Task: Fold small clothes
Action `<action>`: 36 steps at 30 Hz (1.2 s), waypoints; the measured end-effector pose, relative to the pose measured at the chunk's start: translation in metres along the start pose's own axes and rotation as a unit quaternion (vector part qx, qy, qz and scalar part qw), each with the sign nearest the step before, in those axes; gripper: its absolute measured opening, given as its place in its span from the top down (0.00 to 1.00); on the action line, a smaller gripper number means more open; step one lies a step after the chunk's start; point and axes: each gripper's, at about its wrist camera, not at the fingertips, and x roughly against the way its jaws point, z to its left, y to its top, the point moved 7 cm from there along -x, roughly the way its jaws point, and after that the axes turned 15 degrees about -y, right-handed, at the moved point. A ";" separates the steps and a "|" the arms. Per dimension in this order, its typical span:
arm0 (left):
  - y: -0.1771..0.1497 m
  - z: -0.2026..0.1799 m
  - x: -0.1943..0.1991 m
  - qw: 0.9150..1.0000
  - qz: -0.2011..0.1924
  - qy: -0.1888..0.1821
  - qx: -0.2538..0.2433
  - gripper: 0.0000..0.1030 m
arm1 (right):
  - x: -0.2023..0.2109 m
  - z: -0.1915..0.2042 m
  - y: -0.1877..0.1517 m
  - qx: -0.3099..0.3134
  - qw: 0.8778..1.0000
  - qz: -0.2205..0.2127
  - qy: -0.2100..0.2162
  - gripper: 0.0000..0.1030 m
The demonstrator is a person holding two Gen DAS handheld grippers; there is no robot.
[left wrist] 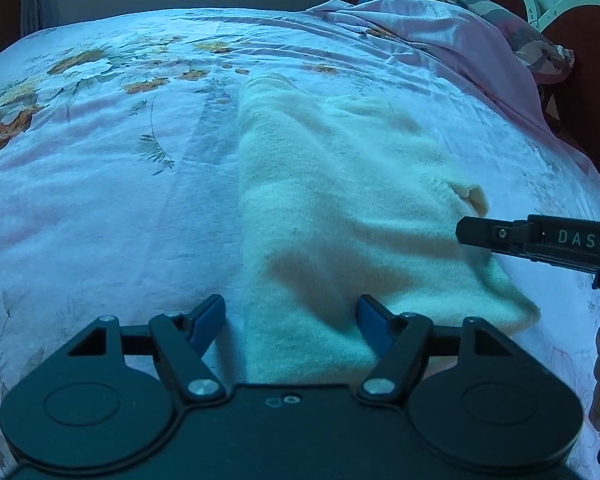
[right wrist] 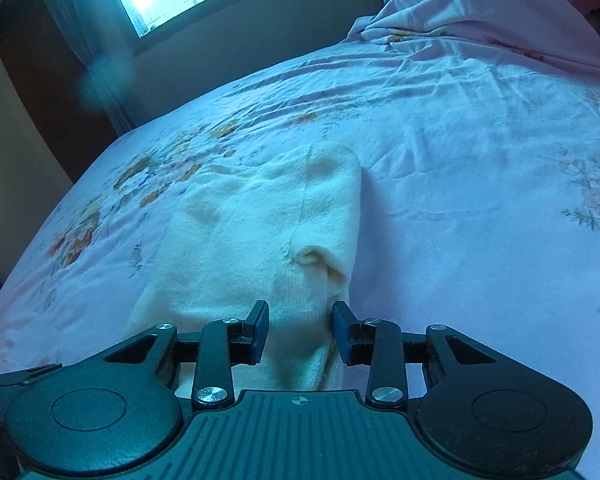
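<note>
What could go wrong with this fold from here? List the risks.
1. Both tools are open over the cream garment, the left tool and the right tool alike, so a grasp may catch only one layer.
2. The bedsheet lies wrinkled just beneath; a deep pinch could grab it too.
3. The small hole could snag a fingertip.

Plenty of flat bedsheet (right wrist: 460, 200) open left and right of the cream garment (right wrist: 260, 232). Only real blocker is the bunched pink bedding (right wrist: 480, 4) heaped well beyond it, toward the right.
</note>
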 end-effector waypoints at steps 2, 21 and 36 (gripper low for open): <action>0.001 0.000 0.000 1.000 0.000 0.000 0.002 0.31 | -0.002 0.000 0.001 0.000 1.000 -0.001 0.000 0.72; -0.002 -0.010 0.003 0.999 -0.001 0.002 -0.034 0.28 | -0.014 -0.011 -0.012 0.022 0.997 -0.008 -0.070 0.98; -0.007 -0.013 0.005 0.999 0.003 0.006 -0.045 0.29 | 0.019 0.024 -0.019 0.107 0.988 -0.059 -0.092 0.97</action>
